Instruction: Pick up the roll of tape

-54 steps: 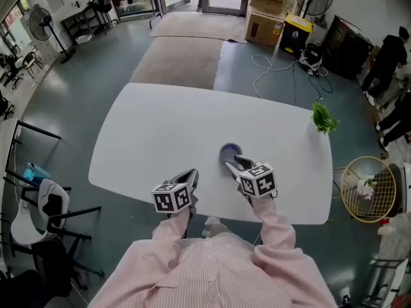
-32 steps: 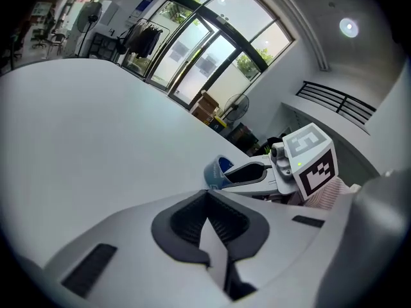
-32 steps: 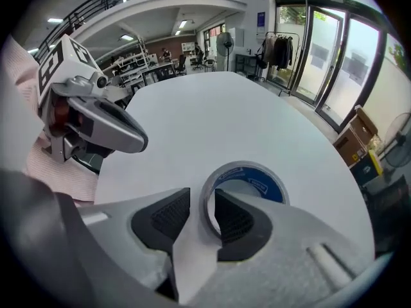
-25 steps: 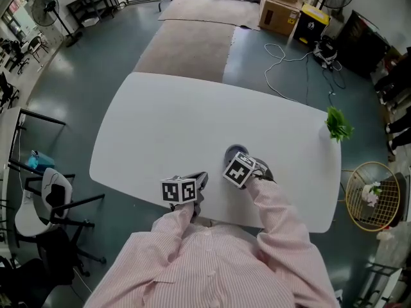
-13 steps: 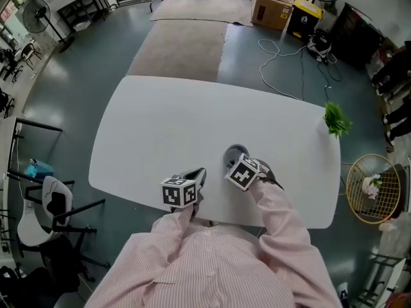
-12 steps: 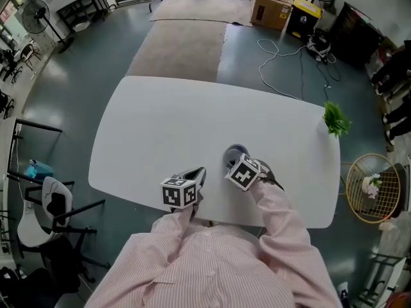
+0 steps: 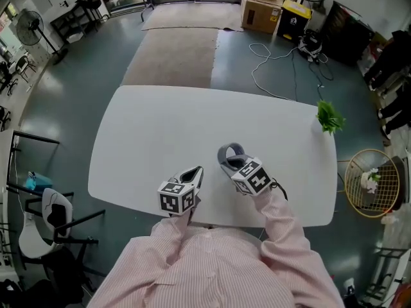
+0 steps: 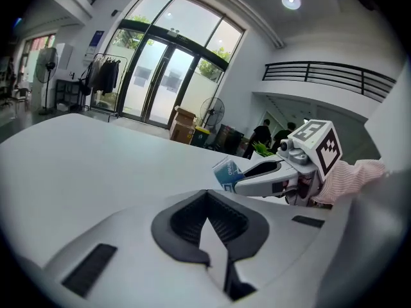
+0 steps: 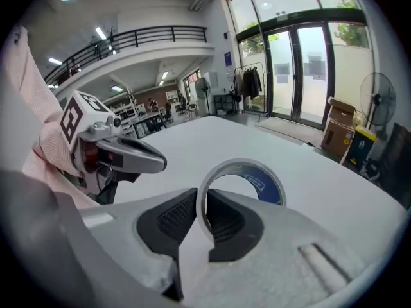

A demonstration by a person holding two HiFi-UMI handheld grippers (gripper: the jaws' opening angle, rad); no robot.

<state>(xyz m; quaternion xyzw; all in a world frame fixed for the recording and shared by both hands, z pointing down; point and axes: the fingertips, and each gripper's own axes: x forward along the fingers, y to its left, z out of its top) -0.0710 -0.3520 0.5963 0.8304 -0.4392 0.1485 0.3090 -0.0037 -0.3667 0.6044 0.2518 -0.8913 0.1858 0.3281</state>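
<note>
Head view looks steeply down on a white desk [image 7: 160, 127], with the person's pink striped sleeves [image 7: 212, 262] filling the lower edge. Both hands are hidden beneath the marker cubes.

Right tool [image 7: 229, 162] – jaws clamped on the roll of tape [image 7: 232, 147], near the desk's front edge. Right gripper view confirms it: the dark pads [image 9: 176, 217] press on either side of the roll's [image 9: 264, 183] thin wall, and the ring stands up on edge beyond the right tool's [image 9: 204, 213] tips. Only the wall's near part is covered by the pads. Print on the blue inner face is too small to read.

Left tool [image 7: 196, 171] – jaws together, nothing between them, as the left gripper view shows at its own tips [image 8: 209, 220]. It sits just beside the right tool, apart from the roll.

Left gripper view shows the roll [image 8: 226, 172] only in part – its lower edge is cut off by the left tool's own body, so contact with the desk cannot be settled.

A small green plant [image 7: 329, 117] stands at the desk's far right edge, well apart from both tools.
</note>
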